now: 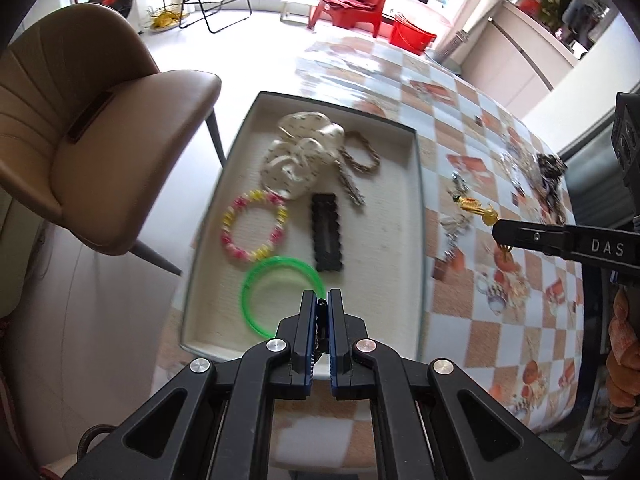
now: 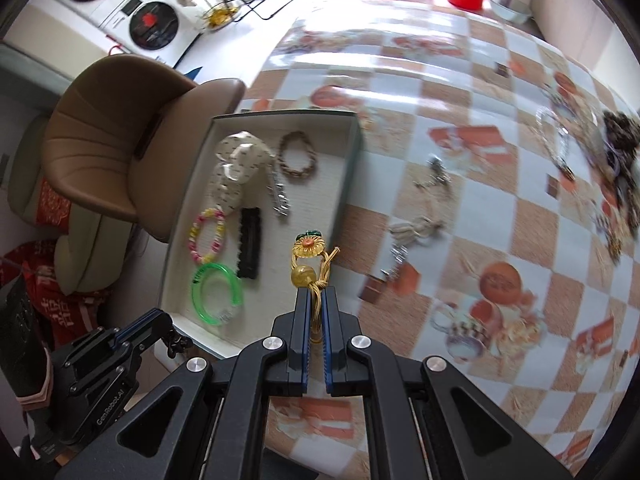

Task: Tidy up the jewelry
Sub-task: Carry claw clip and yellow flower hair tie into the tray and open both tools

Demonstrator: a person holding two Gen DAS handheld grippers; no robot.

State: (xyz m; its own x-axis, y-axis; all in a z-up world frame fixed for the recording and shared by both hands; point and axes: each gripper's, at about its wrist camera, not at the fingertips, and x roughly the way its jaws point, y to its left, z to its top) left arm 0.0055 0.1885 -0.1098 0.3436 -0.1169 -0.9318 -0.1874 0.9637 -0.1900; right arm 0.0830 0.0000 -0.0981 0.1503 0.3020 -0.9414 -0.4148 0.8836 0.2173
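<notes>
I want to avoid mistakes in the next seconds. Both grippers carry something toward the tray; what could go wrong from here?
1. The right gripper pinches the gold bracelet only by thin strands; its bead end hangs free and could slip out or snag the tray wall.
2. The left gripper holds a small dark piece just above the green bangle; releasing there may tangle them.

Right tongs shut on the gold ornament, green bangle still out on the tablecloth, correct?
Not quite. The right tongs are shut on the gold ornament, but the green bangle lies inside the white tray, near its front end; the right wrist view shows it.
</notes>
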